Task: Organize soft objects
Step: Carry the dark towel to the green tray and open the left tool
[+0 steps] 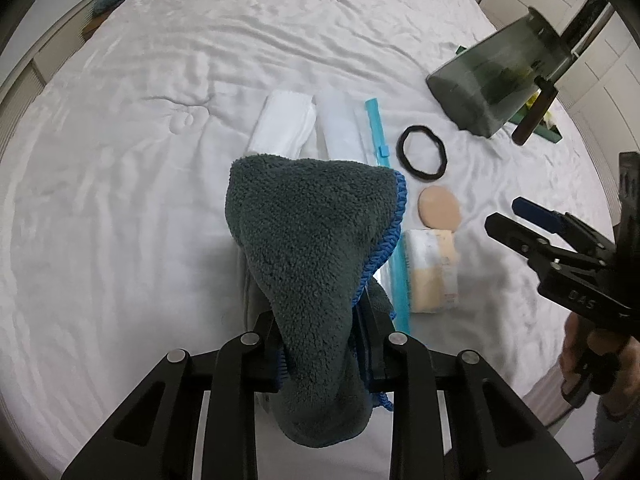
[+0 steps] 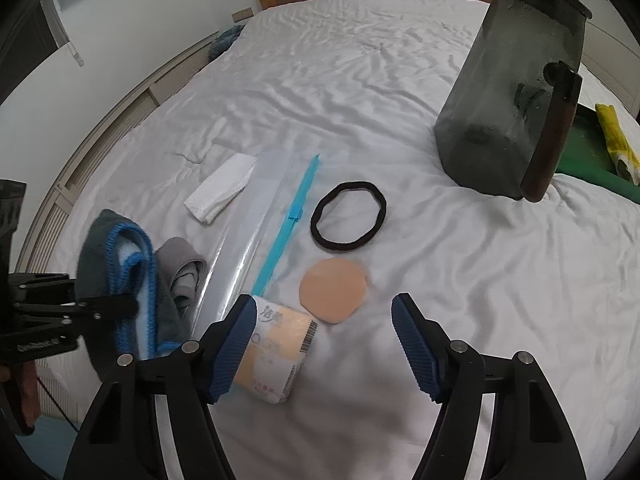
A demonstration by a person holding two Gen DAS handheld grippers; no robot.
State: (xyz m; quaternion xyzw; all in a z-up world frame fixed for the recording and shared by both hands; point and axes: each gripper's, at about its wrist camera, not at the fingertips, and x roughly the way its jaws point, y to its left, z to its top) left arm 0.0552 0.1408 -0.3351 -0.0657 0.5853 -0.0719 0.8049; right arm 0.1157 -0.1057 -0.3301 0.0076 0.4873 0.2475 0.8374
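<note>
Left wrist: left claw pinches fluffy grey towel | right claw wide, empty

Dark grey fluffy towel edged in blue, peach round pad, black hair band, white rumpled bed.

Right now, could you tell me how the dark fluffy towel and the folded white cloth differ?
The dark fluffy towel is teal-grey with a blue stitched edge; the folded white cloth is plain white. The towel is pinched in the left gripper and hangs bunched from it, while the cloth lies flat and untouched on the bed sheet. The towel looks bulkier and shaggier, the cloth thin and smooth. Both are soft fabrics.
</note>
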